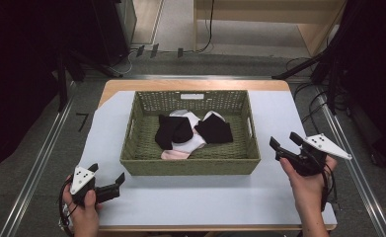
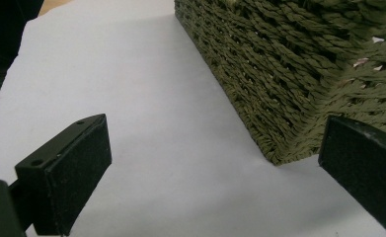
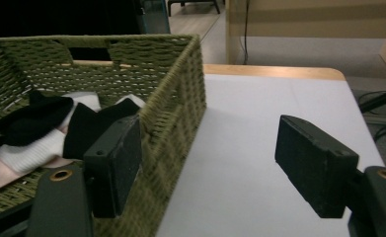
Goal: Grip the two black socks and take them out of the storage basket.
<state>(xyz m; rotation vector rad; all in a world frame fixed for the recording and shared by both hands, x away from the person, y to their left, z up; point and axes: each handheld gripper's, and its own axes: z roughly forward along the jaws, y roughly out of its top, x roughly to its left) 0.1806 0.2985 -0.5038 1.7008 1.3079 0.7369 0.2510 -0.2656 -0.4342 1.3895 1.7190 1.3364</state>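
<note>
A green woven basket stands in the middle of the white-covered table. Inside lie black socks, white socks and a pink one, piled together. My left gripper is held near the table's front left, just off the basket's near left corner, jaws wide apart with nothing between them. My right gripper hovers to the right of the basket's right wall, also open and empty. In the right gripper view the black socks and white socks show over the rim.
Bare white table surface runs along the front and to the right of the basket. Cables lie on the floor beyond the right edge, and a wooden shelf unit stands at the back. Metal rails flank the table.
</note>
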